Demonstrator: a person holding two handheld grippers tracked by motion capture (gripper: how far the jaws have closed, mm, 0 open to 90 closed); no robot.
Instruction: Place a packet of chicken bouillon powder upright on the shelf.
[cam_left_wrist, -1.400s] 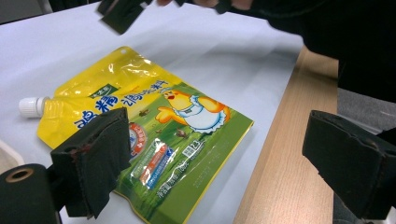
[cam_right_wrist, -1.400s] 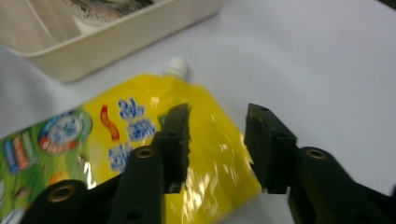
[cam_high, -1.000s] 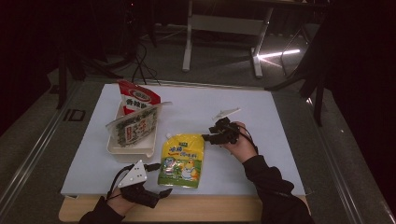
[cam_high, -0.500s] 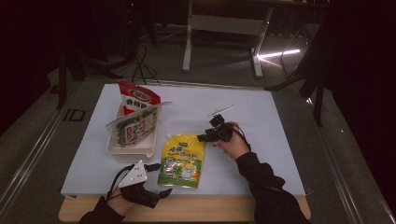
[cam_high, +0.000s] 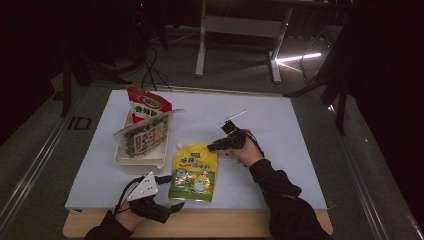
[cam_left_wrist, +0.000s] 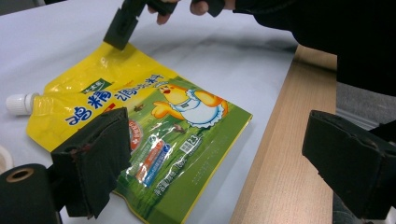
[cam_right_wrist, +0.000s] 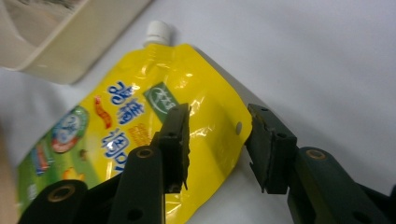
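Observation:
A yellow spouted pouch (cam_high: 194, 172) with a cartoon chicken lies flat on the white table, its white cap (cam_right_wrist: 158, 31) toward the tray. My right gripper (cam_high: 212, 148) is low at the pouch's upper right corner. In the right gripper view the pouch (cam_right_wrist: 140, 121) has that corner between the jaws of my right gripper (cam_right_wrist: 217, 116). One pad lies over the foil, the other just off its edge. The jaws have just been closing, and a gap still shows. My left gripper (cam_high: 175, 206) rests open at the front table edge, beside the pouch's bottom (cam_left_wrist: 154, 121).
A cream tray (cam_high: 137, 161) stands left of the pouch and holds a red snack bag (cam_high: 147, 105) and a grey-green packet (cam_high: 142, 135). The wooden front edge (cam_left_wrist: 275, 154) runs just under my left gripper. A metal frame stands on the floor beyond the table.
My right gripper has come left and down to the pouch's upper right corner, and its jaws stand narrower. The left hand and the pouch have not moved.

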